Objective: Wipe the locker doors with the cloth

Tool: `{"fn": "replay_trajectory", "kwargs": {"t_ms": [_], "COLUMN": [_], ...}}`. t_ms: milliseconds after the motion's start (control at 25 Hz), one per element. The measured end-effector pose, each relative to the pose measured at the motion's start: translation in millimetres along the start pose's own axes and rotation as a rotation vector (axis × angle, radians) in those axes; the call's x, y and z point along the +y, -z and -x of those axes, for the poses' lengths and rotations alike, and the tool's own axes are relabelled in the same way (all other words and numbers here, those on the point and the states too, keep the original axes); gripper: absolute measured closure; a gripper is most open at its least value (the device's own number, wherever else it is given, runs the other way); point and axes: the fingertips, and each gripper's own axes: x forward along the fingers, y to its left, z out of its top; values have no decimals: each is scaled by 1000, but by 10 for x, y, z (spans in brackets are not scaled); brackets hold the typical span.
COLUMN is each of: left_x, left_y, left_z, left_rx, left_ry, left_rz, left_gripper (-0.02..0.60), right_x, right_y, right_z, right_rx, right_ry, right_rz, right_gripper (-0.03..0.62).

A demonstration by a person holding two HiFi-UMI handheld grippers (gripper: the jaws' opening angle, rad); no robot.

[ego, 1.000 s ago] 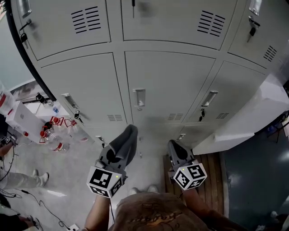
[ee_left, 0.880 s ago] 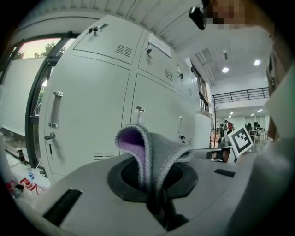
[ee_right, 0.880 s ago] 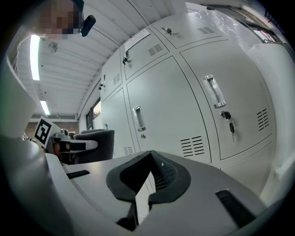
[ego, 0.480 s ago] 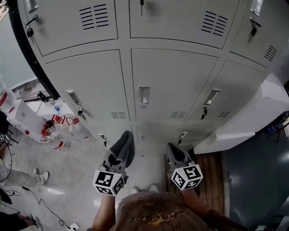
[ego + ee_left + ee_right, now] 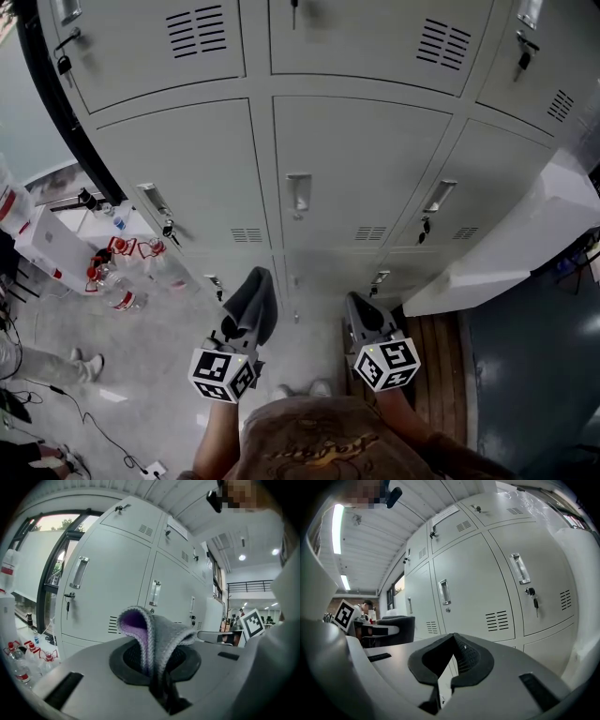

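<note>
Grey metal locker doors [image 5: 356, 150] fill the upper half of the head view, each with a recessed handle [image 5: 298, 194] and vent slots. In front of them and well apart hangs my left gripper [image 5: 246, 317], shut on a folded grey cloth [image 5: 253, 298]. The left gripper view shows that cloth [image 5: 161, 630], grey knit with a purple inner side, standing up from between the jaws of the left gripper [image 5: 157, 665]. Beside it my right gripper [image 5: 362, 317] holds nothing. In the right gripper view the right gripper [image 5: 453, 637] is shut, its pads meeting at the tip, facing the doors [image 5: 468, 588].
Several plastic bottles [image 5: 117, 272] and a white box [image 5: 45, 246] stand on the floor at the left. Keys hang from two locks [image 5: 170, 232]. A wooden pallet [image 5: 441, 370] lies at the right below a white slanted panel [image 5: 525, 239]. A person's leg [image 5: 37, 370] shows far left.
Both grippers have drawn back slightly toward my body and the view has shifted a little. The cloth stays clamped in the left gripper.
</note>
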Motion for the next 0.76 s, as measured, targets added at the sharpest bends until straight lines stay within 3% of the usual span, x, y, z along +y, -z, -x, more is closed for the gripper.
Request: {"fn": "replay_trajectory", "kwargs": {"t_ms": [760], "left_x": [22], "left_y": [-25], "left_z": [65], "left_rx": [8], "left_ry": [4], "left_rz": [-30], "left_gripper": [541], "right_x": [141], "right_y": [-10], "right_z": [-85], "right_rx": [16], "right_ry": [-22], "right_rz": [22], "right_gripper": [597]}}
